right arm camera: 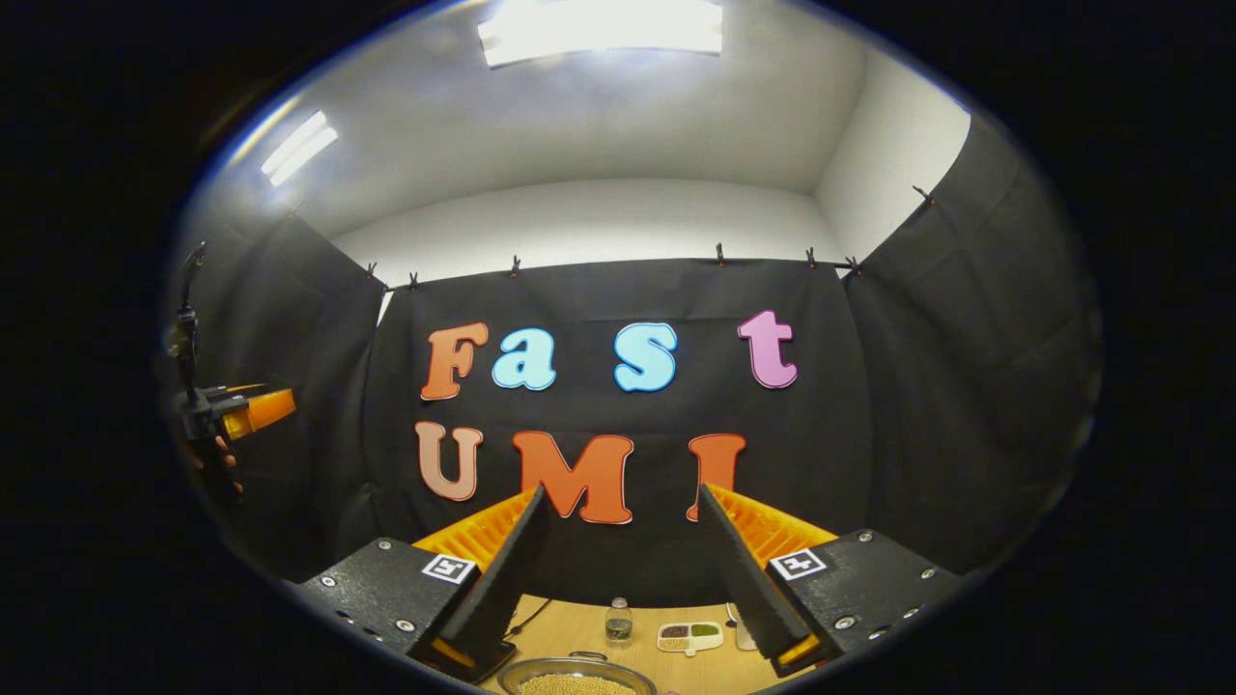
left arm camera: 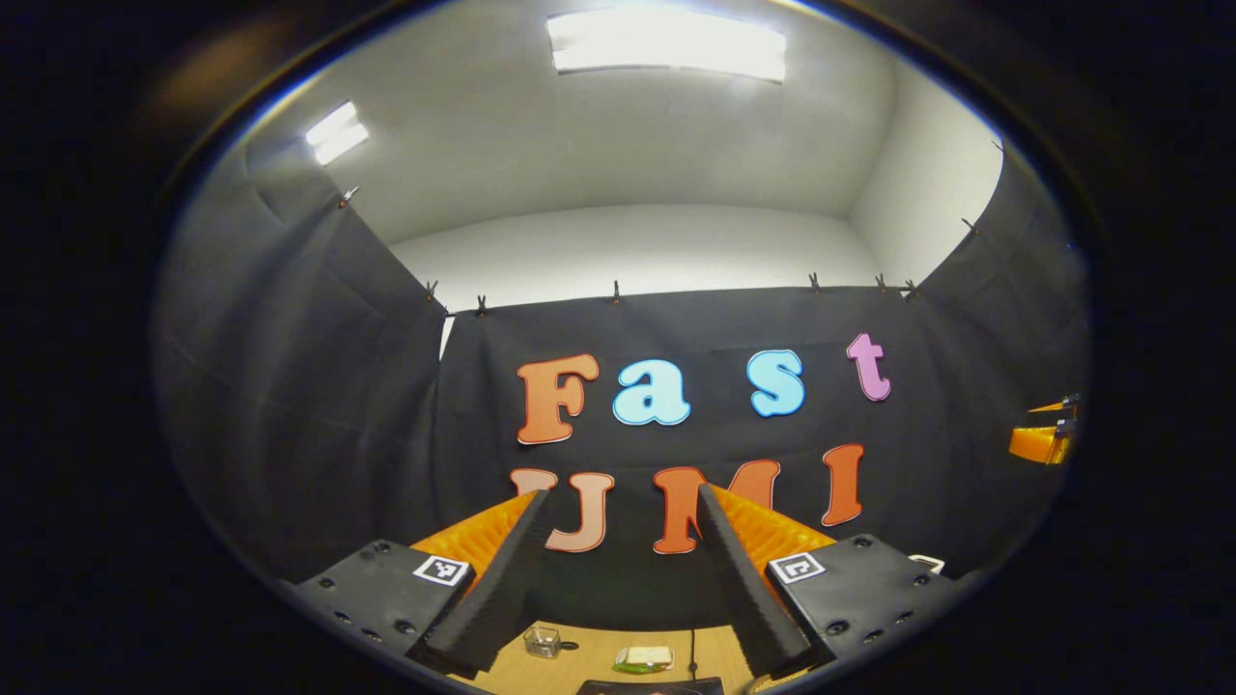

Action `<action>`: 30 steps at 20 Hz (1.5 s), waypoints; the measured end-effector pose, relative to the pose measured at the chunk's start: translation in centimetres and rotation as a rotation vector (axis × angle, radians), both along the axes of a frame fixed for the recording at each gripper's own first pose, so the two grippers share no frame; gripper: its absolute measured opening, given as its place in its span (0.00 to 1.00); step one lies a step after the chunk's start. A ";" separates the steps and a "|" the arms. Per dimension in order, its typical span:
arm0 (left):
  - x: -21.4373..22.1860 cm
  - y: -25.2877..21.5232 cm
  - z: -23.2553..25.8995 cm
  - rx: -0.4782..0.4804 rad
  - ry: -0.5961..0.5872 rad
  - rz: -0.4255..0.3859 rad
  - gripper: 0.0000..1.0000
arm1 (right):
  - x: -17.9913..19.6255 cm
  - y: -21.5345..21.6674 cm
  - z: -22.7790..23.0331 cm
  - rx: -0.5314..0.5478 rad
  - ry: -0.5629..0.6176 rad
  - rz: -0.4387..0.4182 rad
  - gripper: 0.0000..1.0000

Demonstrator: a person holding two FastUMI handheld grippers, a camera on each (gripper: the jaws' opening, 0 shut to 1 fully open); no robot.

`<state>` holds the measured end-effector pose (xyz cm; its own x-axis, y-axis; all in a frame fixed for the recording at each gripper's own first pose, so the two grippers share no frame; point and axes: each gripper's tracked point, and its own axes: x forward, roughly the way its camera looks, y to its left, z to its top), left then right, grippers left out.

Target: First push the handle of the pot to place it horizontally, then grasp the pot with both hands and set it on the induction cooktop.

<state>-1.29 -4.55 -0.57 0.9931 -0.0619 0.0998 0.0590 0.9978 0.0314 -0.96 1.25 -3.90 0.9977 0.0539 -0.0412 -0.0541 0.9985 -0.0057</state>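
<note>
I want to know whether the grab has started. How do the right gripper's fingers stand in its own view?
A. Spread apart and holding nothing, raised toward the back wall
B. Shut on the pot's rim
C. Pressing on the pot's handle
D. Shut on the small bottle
A: the right gripper has its fingers wide apart with only the wall between them, above the pot and bottle.

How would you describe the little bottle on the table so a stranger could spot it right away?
In the right gripper view, find the wooden table below the black cloth wall. The small clear bottle stands upright near the wall, left of a white divided dish and behind a round metal bowl. It is the sole upright, see-through item.
</note>
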 end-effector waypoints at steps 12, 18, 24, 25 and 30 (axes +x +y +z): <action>0.0 0.8 -2.6 0.024 0.039 0.008 0.97 | -2.7 6.3 -13.9 -0.020 0.375 0.197 0.91; -1.2 1.4 -2.5 0.041 0.042 0.021 0.98 | -4.8 9.3 -20.8 -0.044 0.543 0.273 0.86; -1.1 2.5 -3.2 0.045 0.066 0.042 0.97 | -7.7 11.1 -28.1 -0.047 0.755 0.336 0.73; -0.9 2.7 -3.4 0.047 0.071 0.047 0.97 | -8.2 11.3 -29.1 -0.039 0.789 0.337 0.69; -0.8 3.2 -4.4 0.070 0.081 0.074 0.97 | -11.0 12.3 -33.4 -0.017 0.932 0.368 0.54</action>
